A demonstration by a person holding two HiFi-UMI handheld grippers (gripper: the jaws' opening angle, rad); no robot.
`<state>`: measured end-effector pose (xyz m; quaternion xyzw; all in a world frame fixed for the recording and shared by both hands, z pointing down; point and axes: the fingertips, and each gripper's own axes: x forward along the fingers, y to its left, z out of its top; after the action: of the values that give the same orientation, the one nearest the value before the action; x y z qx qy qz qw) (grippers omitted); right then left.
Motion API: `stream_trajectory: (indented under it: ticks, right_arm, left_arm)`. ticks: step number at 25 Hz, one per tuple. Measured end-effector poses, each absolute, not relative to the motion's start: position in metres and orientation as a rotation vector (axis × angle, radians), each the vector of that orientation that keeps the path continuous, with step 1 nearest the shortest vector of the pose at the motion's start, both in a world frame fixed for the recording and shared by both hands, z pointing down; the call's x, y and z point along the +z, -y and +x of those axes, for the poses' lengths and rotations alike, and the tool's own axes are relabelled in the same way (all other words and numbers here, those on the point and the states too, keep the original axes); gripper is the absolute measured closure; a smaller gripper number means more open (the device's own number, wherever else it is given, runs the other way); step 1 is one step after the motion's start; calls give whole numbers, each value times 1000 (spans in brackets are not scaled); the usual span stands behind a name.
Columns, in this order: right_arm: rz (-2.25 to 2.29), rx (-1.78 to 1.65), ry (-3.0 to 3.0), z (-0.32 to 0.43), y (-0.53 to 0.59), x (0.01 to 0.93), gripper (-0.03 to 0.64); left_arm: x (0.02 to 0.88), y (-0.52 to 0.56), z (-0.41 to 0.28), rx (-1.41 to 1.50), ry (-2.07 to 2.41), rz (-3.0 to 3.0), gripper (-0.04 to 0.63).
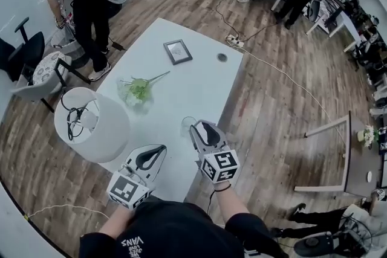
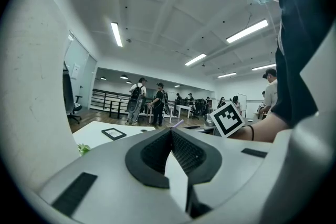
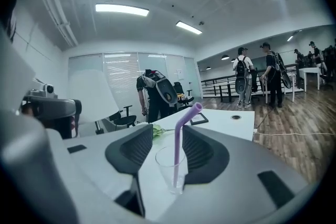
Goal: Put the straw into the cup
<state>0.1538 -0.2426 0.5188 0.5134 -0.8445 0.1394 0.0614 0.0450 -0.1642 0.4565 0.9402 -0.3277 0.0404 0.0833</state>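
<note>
**Clerk:** Room and surface, largest first?

**Keeper:** Open workroom with a wood-plank floor (image 1: pixel 284 112). One white bench (image 1: pixel 181 99), long and set at a slant in the head view. Strip lights (image 3: pixel 122 9) on the ceiling. Several people stand at the far edges.

**Clerk:** Items on the bench?

**Keeper:** One white lampshade (image 1: pixel 91 124) lying on its side at the near left corner, overhanging the edge. One picture frame (image 1: pixel 178 51) lying flat toward the far end. One green sprig (image 1: pixel 138 89) between the frame and the shade. One round cable hole (image 1: pixel 222 57) to the right of the frame. One clear cup (image 3: pixel 169 170) near the right edge. One purple straw (image 3: pixel 180 139).

**Clerk:** Where is the straw?

**Keeper:** Upright in the cup, foot at the bottom, bent top leaning right.

**Clerk:** The tongs?

**Keeper:** Two. The left tongs (image 2: pixel 170 131) are clenched tip to tip with nothing between them. The right tongs (image 3: pixel 168 134) are released, jaws wide either side of the cup, pads clear of it.

**Clerk:** Differences between views?

**Keeper:** The head view alone shows the whole bench, the shade and both tongs, left (image 1: pixel 162 149) and right (image 1: pixel 199 128). There the cup is faint and the straw cannot be made out. Only the right gripper view shows the straw seated in the cup.
</note>
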Motion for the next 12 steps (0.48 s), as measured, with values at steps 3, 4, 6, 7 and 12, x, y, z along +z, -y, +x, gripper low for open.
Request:
stream_trajectory:
  ticks: [3, 4, 6, 7, 12]
  right_arm:
    - [1554, 418, 2543, 153, 237, 519, 450]
    - [1557, 421, 2542, 153, 235, 519, 451]
    - [1566, 425, 2539, 153, 232, 520, 451]
    - [1570, 424, 2536, 154, 230, 519, 451]
    - [1586, 417, 2526, 156, 221, 516, 451]
  left_arm:
    - [456, 165, 46, 107, 954, 2812, 584]
    - [456, 165, 47, 103, 947, 2812, 584]
    - [457, 164, 47, 102, 934, 2811, 584]
    - [457, 164, 47, 101, 928, 2811, 584]
    - [454, 164, 48, 90, 910, 2821, 584]
